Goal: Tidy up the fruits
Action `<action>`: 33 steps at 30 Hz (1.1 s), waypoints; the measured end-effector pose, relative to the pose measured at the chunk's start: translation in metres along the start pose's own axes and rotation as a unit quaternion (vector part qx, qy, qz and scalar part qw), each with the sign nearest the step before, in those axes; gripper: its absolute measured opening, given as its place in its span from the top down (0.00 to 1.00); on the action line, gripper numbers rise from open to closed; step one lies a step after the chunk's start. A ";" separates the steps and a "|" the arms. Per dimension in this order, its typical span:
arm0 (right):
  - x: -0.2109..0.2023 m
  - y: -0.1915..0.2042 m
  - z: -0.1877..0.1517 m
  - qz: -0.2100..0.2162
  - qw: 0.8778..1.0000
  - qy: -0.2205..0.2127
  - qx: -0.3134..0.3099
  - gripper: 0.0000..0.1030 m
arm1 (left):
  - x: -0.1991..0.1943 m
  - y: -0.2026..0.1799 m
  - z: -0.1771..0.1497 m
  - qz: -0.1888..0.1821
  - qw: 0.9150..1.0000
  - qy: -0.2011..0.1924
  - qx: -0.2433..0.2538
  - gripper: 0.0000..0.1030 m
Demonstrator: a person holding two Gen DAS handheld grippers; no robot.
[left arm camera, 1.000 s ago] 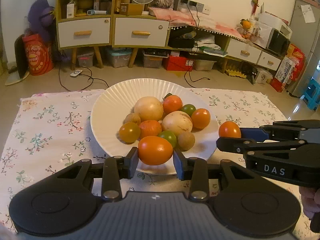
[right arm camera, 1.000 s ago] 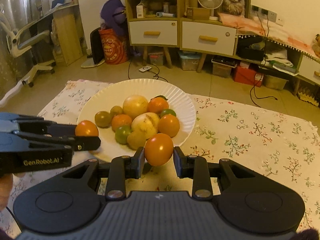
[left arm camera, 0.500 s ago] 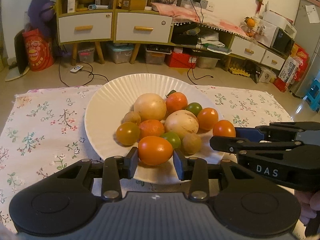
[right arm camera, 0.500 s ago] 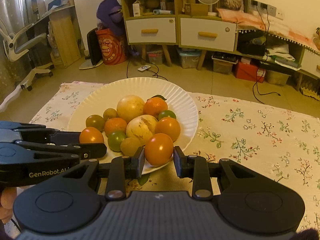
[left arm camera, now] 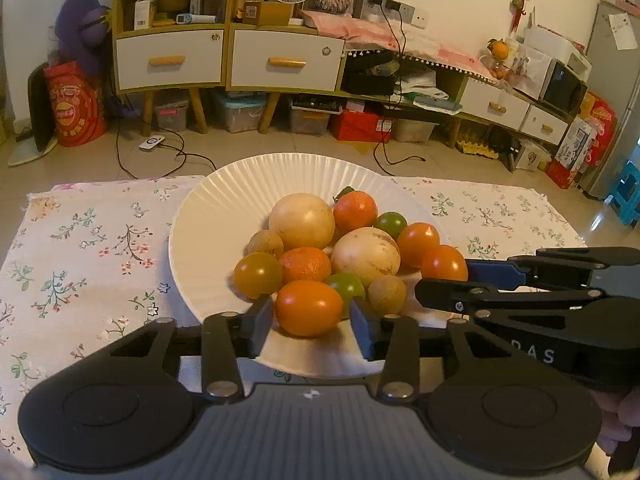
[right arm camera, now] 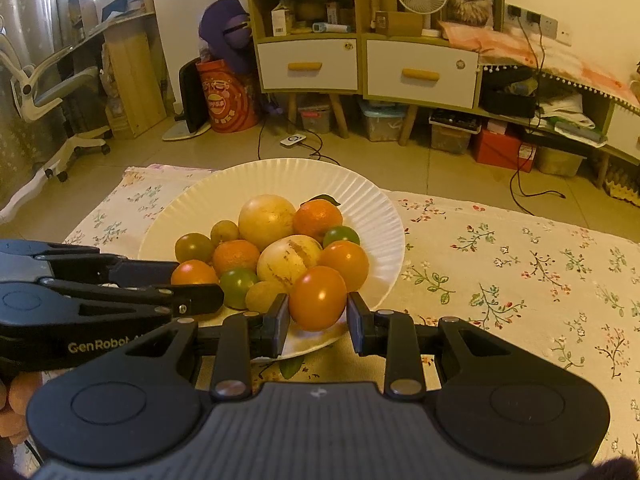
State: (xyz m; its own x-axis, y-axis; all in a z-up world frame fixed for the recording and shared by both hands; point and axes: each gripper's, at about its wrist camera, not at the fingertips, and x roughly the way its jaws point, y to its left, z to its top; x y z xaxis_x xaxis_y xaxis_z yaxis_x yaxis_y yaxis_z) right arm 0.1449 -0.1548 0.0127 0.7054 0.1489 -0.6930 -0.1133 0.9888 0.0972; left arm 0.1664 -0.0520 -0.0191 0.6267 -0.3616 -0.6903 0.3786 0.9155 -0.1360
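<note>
Left gripper (left arm camera: pixel 312 312): jaws have just been opening and now stand clear of the oval orange tomato (left arm camera: pixel 309 308), which rests on the near part of the white plate (left arm camera: pixel 208 208), released beside the pile. Right gripper (right arm camera: pixel 318 314): clenched on a round orange tomato (right arm camera: pixel 318 298) over the plate's near edge; its release is judged next.
</note>
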 end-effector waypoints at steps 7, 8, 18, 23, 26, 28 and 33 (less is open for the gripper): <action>0.001 0.002 0.002 -0.003 1.000 0.001 0.001 0.72 | -0.005 -0.001 -0.001 0.002 1.000 -0.004 0.011 0.56; 0.000 0.002 0.002 -0.003 1.000 0.000 0.004 0.70 | -0.006 -0.001 -0.001 0.003 1.000 -0.004 0.013 0.55; -0.011 0.000 0.000 -0.016 1.000 -0.003 0.006 0.54 | -0.015 0.001 -0.004 0.007 1.000 -0.007 0.011 0.40; -0.026 -0.004 -0.009 -0.016 1.000 0.009 0.018 0.42 | -0.029 0.001 -0.011 0.012 1.000 -0.003 0.013 0.32; -0.036 -0.009 -0.012 -0.016 0.999 0.018 0.030 0.33 | -0.038 0.001 -0.013 0.026 1.000 0.001 0.010 0.30; -0.042 -0.011 -0.013 -0.024 0.999 0.022 0.039 0.32 | -0.045 0.000 -0.014 0.032 0.999 0.001 0.009 0.26; -0.059 -0.009 -0.011 -0.040 0.997 0.023 0.054 0.25 | -0.067 -0.005 -0.018 0.055 0.998 -0.012 0.017 0.14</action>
State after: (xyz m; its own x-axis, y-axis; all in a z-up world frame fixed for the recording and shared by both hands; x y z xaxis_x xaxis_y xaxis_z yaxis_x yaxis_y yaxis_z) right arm 0.0962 -0.1731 0.0447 0.6756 0.0713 -0.7338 0.0196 0.9932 0.1145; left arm 0.1109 -0.0292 0.0151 0.6813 -0.2638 -0.6829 0.3296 0.9435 -0.0356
